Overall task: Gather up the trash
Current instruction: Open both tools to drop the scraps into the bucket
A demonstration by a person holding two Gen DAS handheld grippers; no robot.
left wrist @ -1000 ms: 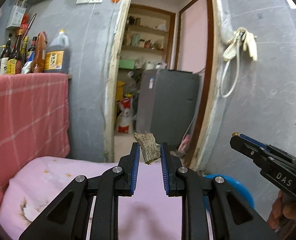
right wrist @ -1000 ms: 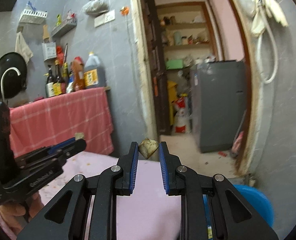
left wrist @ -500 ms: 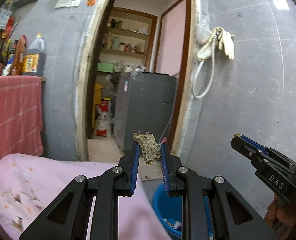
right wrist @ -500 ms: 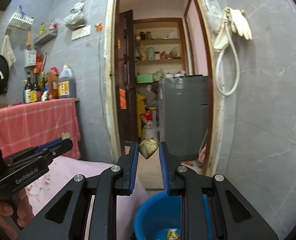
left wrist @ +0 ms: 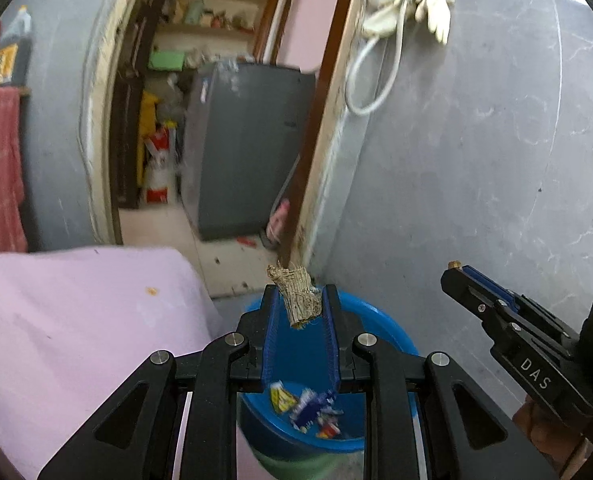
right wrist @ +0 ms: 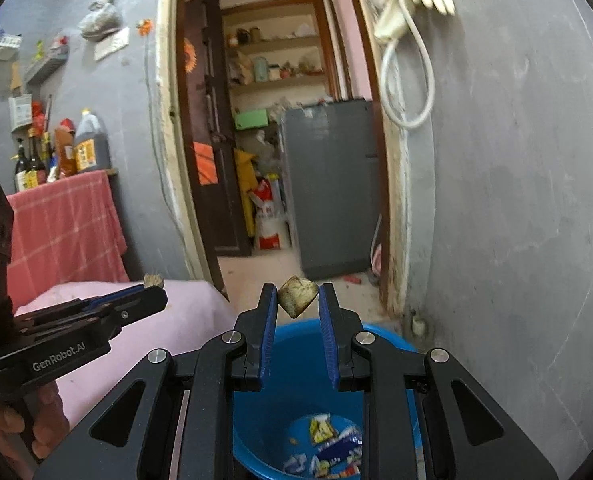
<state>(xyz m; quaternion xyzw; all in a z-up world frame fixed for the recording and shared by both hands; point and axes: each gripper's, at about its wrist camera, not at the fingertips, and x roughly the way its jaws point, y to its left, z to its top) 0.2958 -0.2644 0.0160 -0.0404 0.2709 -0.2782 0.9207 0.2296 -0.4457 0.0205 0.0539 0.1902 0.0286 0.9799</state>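
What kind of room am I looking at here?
Probably a home kitchen or eating corner: cooking oil and sauce bottles stand on a shelf, a doorway opens onto pantry shelves, and a blue bucket holds wrappers beside a table with a pink cloth.

blue bucket mouth open, pink-covered table left, grey wall right

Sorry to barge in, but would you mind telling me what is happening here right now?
A person is collecting trash with a handheld gripper in each hand. The left gripper is clamped on a dry, fibrous husk scrap, and the right gripper is clamped on a small crumpled brownish piece. Both are held over a blue bucket on the floor beside a pink-covered table. The bucket already contains some wrappers; neither piece has been released.
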